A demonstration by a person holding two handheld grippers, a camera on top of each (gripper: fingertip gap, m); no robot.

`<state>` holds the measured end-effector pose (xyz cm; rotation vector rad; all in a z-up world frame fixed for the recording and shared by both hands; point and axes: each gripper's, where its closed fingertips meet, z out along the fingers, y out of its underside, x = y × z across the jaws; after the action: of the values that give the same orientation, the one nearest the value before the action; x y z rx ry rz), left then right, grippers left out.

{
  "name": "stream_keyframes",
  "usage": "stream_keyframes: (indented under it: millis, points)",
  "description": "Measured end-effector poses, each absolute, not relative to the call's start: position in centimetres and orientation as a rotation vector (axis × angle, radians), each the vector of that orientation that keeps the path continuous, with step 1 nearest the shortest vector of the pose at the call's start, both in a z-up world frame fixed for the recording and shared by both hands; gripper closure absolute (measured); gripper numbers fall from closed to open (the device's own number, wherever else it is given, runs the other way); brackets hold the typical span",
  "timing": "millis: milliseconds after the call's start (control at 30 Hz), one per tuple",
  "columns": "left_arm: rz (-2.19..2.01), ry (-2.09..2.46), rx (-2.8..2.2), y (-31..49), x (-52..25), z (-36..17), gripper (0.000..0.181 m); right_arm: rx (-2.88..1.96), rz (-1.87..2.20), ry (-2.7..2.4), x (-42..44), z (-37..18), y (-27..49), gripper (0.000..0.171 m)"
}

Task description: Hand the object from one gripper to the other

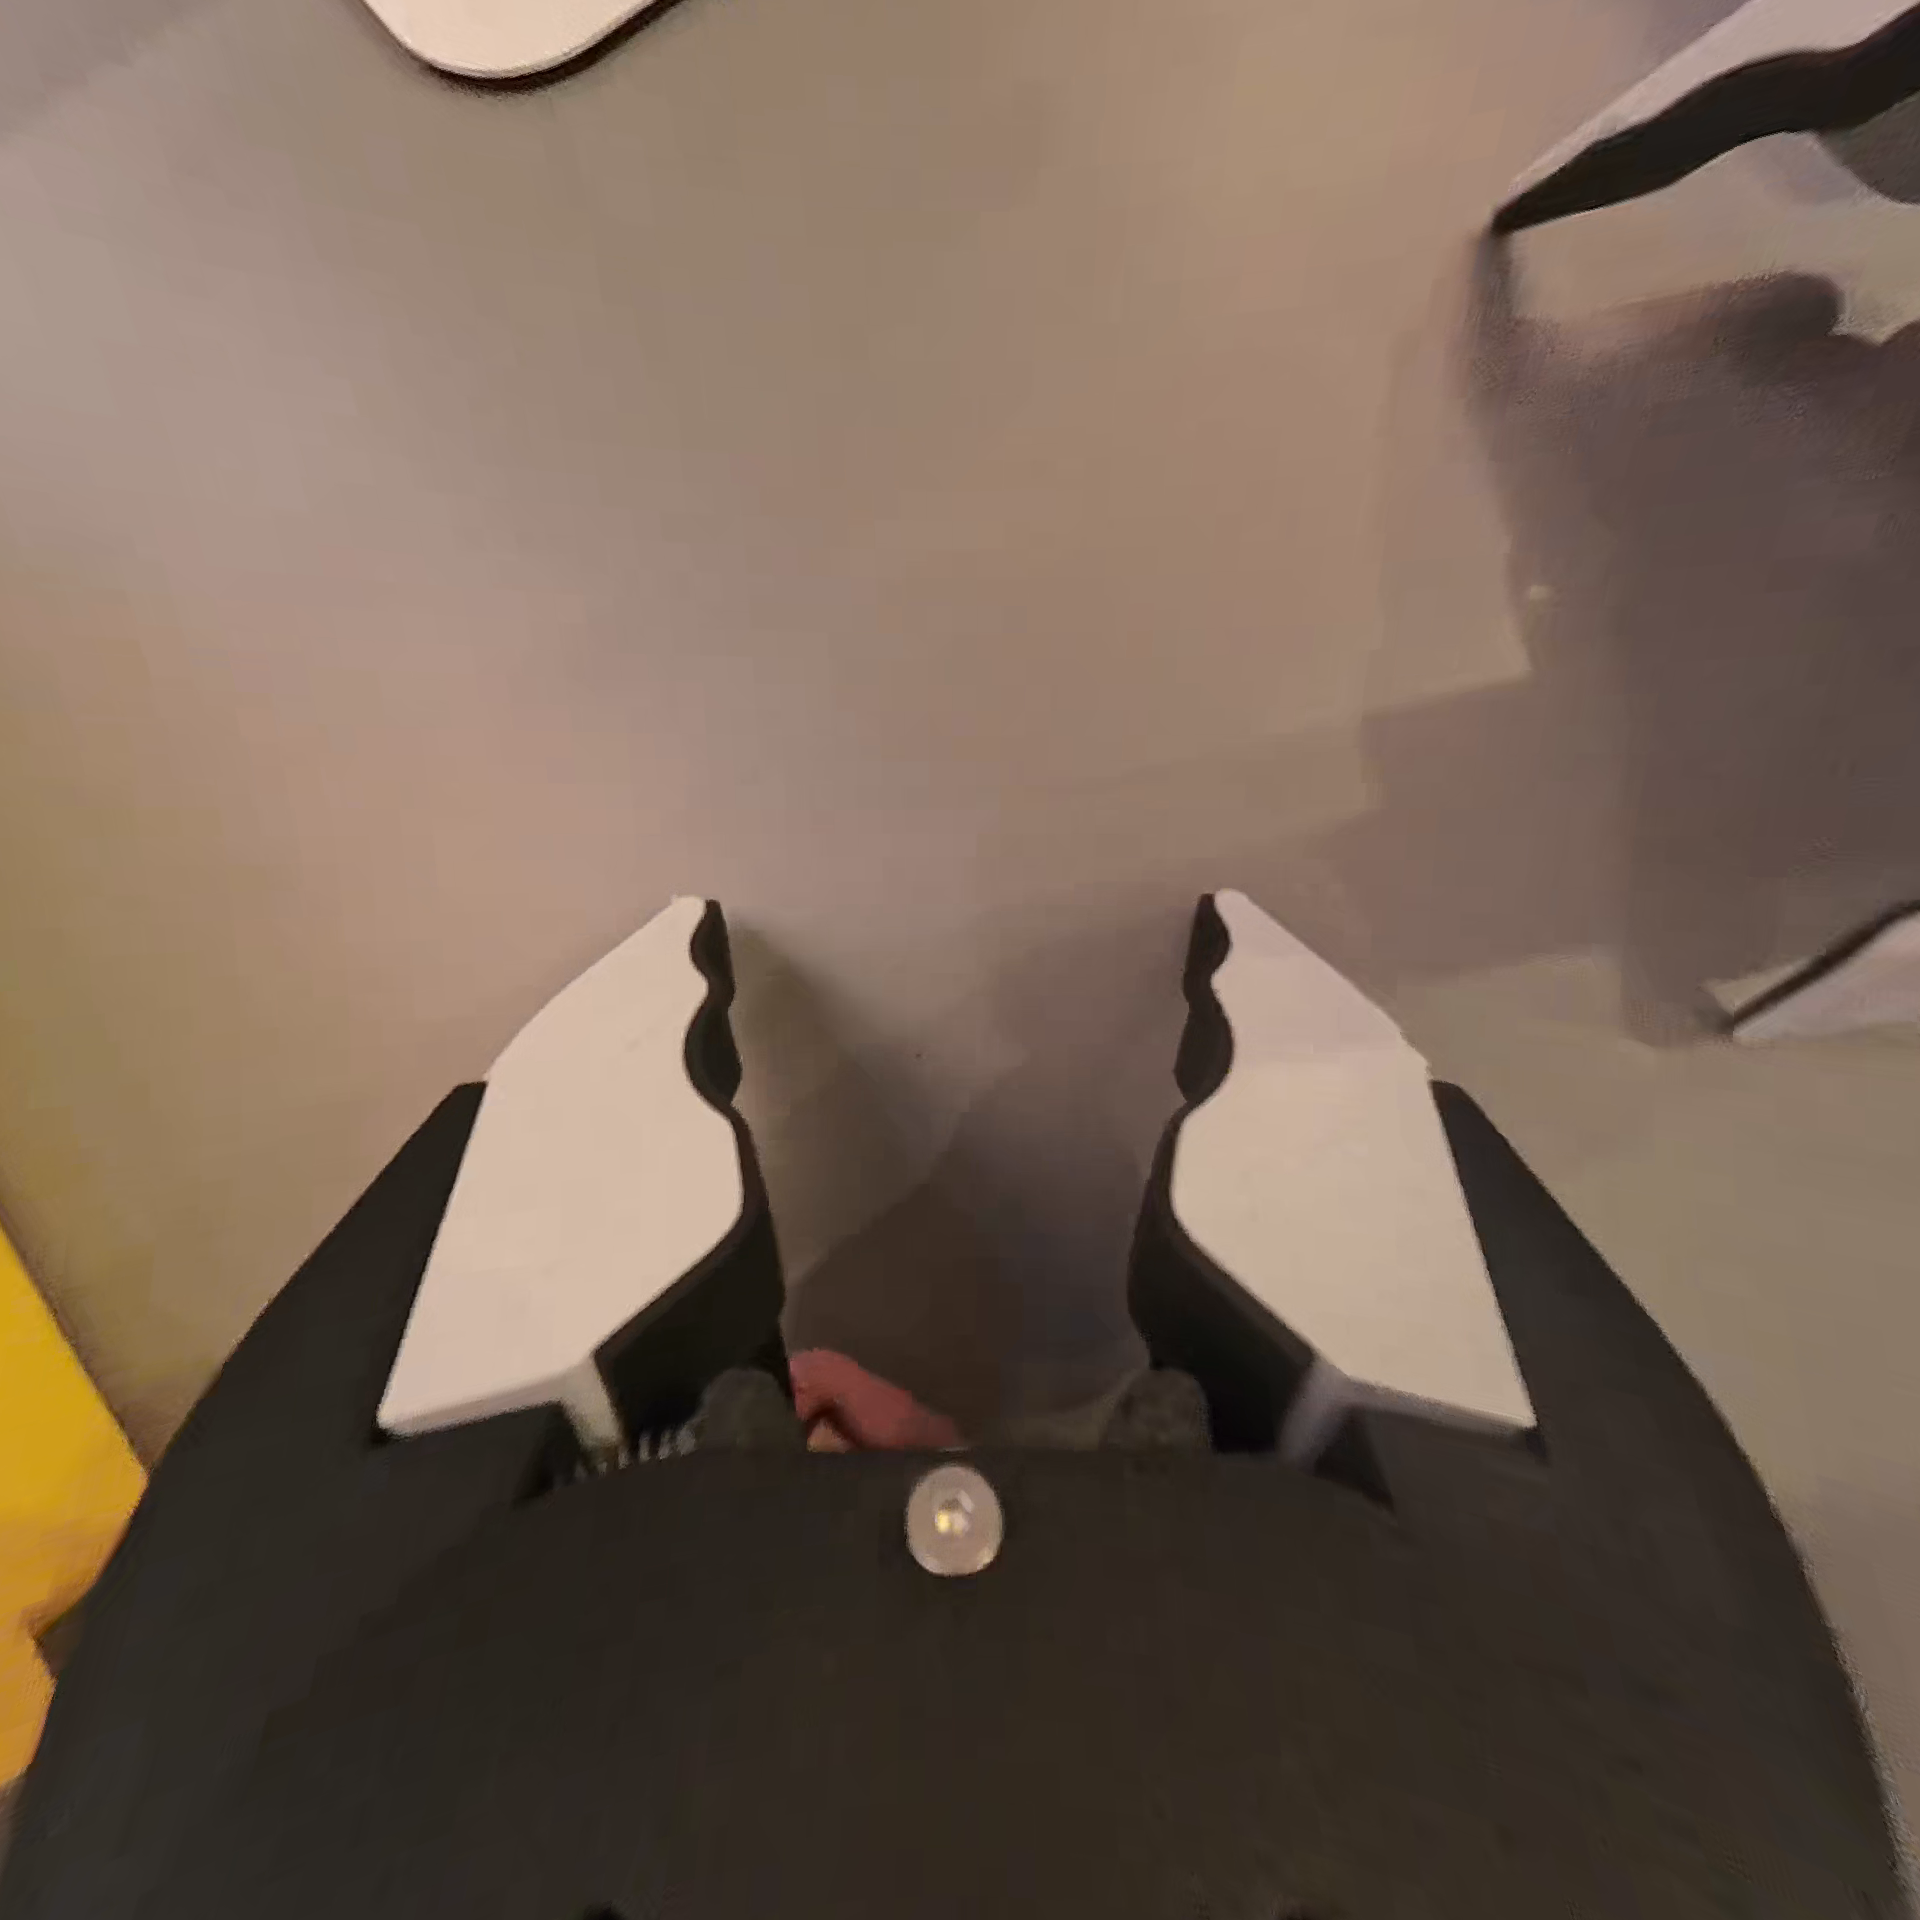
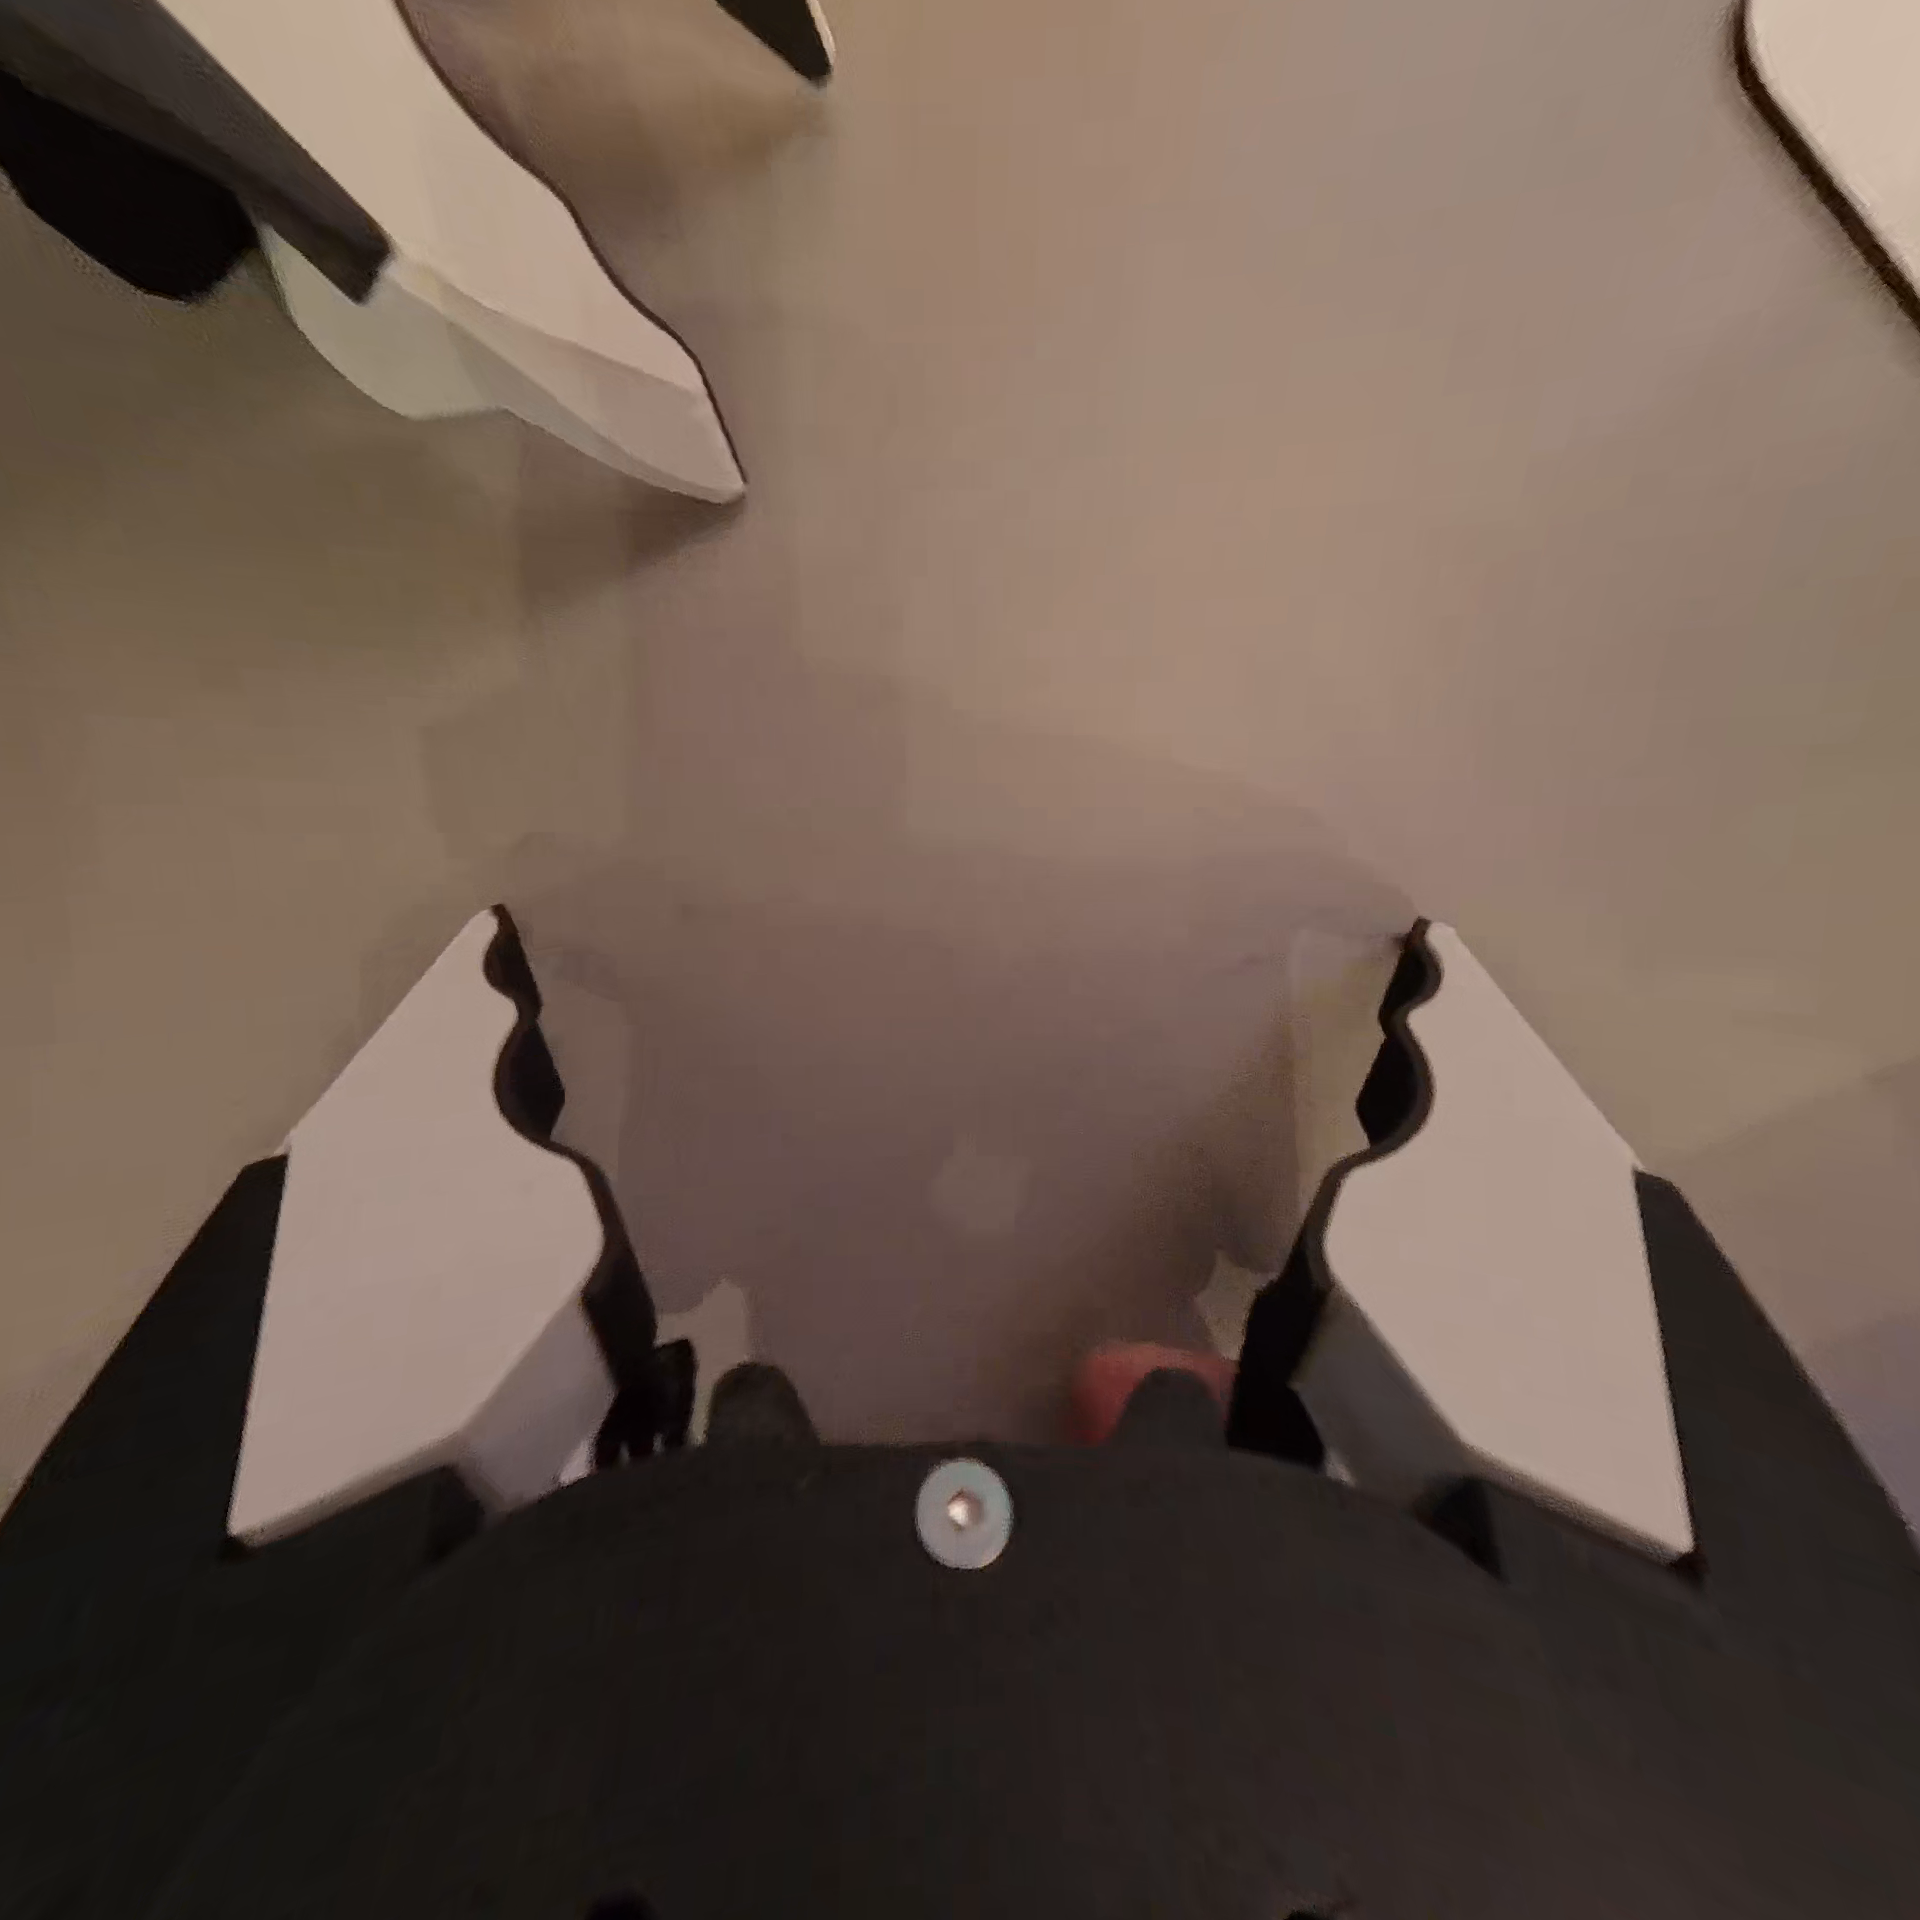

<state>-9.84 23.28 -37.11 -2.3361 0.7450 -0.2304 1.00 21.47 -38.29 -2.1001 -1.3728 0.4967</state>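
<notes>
Left gripper (image 1: 958, 914): our own white fingers with black wavy inner pads stand parted, nothing between them – released.
Right gripper (image 2: 961, 920): spread wider than the left, its gap bare too – released and holding nothing.
The object: we cannot find it in either view. No item sits between any fingers or on the visible surface, so we cannot say which way it lies from either gripper, nor how its long axis runs.
Which gripper is nearer: we cannot tell, for the same reason.
How the grippers face: in the left wrist view the right gripper's fingers (image 1: 1704, 114) reach in from the upper right, blurred. In the right wrist view the left gripper's white finger (image 2: 582, 343) points in from the upper left. We judge they are angled toward each other, well apart.
Table (image 1: 935, 468): a plain beige-grey top fills both views, soft with blur.
White board (image 1: 499, 31): a flat pale piece with a rounded, dark-edged corner lies at the far edge.
Yellow thing (image 1: 52, 1455): a bright patch at the lower left edge – too cropped to name.
In the way: nothing stands between the two grippers.
Task stage: we judge the handover has no item in play at this moment.
</notes>
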Motion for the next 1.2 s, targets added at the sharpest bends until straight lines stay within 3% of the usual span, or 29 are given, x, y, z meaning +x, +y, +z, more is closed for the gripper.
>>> stream_keyframes:
  millis: [267,333,500,567,667,800,900,1200]
  points:
    - [-0.073,0.591,-2.335,23.8,-11.8,-36.7,0.123,-2.09,0.497,-1.294,0.6,-38.1,21.7,0.015]
    - [-0.159,0.6,-2.384,23.1,-11.5,-37.0,0.112,-2.111,0.48,-1.224,0.8,-37.8,22.4,0.033]
    - [-0.17,0.508,-2.43,23.3,-12.5,-37.1,0.134,-2.143,0.451,-1.213,1.4,-38.1,22.4,0.018]
    - [-0.192,0.57,-2.432,22.8,-12.3,-37.1,0.128,-2.151,0.445,-1.194,1.5,-38.1,22.5,0.019]
    - [-0.291,0.729,-2.439,21.4,-11.1,-37.2,0.089,-2.157,0.444,-1.219,1.6,-38.0,23.0,0.018]
    - [-0.316,0.773,-2.408,21.3,-10.7,-37.2,0.086,-2.139,0.462,-1.249,1.7,-37.9,23.6,0.03]
    - [-0.264,0.831,-2.362,21.3,-10.8,-37.4,0.081,-2.114,0.479,-1.254,1.1,-38.1,23.3,0.012]
    - [-0.277,0.834,-2.351,21.0,-11.5,-37.5,0.076,-2.119,0.477,-1.245,1.1,-38.1,23.2,0.012]
